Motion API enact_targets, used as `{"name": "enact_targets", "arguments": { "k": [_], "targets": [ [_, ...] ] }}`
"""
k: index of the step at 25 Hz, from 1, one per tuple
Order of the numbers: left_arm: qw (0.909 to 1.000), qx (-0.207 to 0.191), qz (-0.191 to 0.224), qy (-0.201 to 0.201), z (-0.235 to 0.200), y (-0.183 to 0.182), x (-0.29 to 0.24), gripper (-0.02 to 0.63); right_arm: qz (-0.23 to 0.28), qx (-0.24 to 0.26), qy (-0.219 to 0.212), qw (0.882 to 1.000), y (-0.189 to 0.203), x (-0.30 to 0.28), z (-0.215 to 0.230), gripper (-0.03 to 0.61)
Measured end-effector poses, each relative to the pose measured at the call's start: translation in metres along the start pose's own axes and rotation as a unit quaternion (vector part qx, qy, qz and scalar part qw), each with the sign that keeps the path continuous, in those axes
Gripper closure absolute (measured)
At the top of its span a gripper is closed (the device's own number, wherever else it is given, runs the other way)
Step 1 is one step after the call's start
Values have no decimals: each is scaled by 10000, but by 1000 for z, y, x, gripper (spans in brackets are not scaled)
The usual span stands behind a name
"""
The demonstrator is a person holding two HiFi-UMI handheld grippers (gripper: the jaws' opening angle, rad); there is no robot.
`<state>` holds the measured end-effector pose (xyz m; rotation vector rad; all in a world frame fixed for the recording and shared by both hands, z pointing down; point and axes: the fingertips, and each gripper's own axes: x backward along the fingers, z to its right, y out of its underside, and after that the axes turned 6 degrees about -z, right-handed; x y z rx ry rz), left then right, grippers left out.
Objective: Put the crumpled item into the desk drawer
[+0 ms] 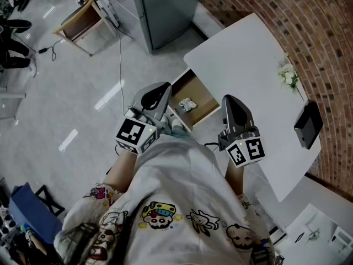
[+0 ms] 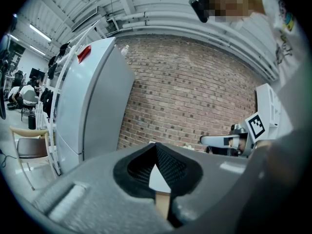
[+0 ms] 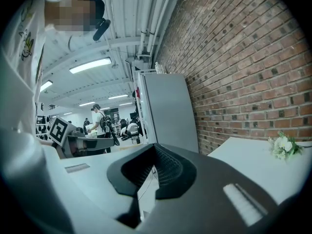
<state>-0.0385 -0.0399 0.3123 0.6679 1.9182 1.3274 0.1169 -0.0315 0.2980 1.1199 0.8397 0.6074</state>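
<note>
The desk drawer (image 1: 203, 95) stands pulled out from the white desk (image 1: 248, 54), its wooden inside showing. A crumpled white item (image 1: 187, 104) lies inside it. My left gripper (image 1: 163, 88) hovers just left of the drawer with its jaws together and nothing between them; in the left gripper view (image 2: 156, 146) the tips meet. My right gripper (image 1: 229, 100) is held over the desk's near edge, right of the drawer, and is shut and empty too (image 3: 155, 148). Neither gripper touches the crumpled item.
A small bunch of white flowers (image 1: 288, 77) and a black device (image 1: 308, 124) lie on the desk near the brick wall (image 1: 309, 26). A grey refrigerator (image 1: 165, 7) stands beyond the desk. A wooden stand (image 1: 83, 20) and cables are on the floor at the left.
</note>
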Motion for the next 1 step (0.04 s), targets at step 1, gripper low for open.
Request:
{"name": "enact_targets", "arguments": {
  "k": [1],
  "targets": [
    [10000,4,-4,0,-1,0,0,615,-2,2,-1,10000,0,-1,0,569]
  ]
}}
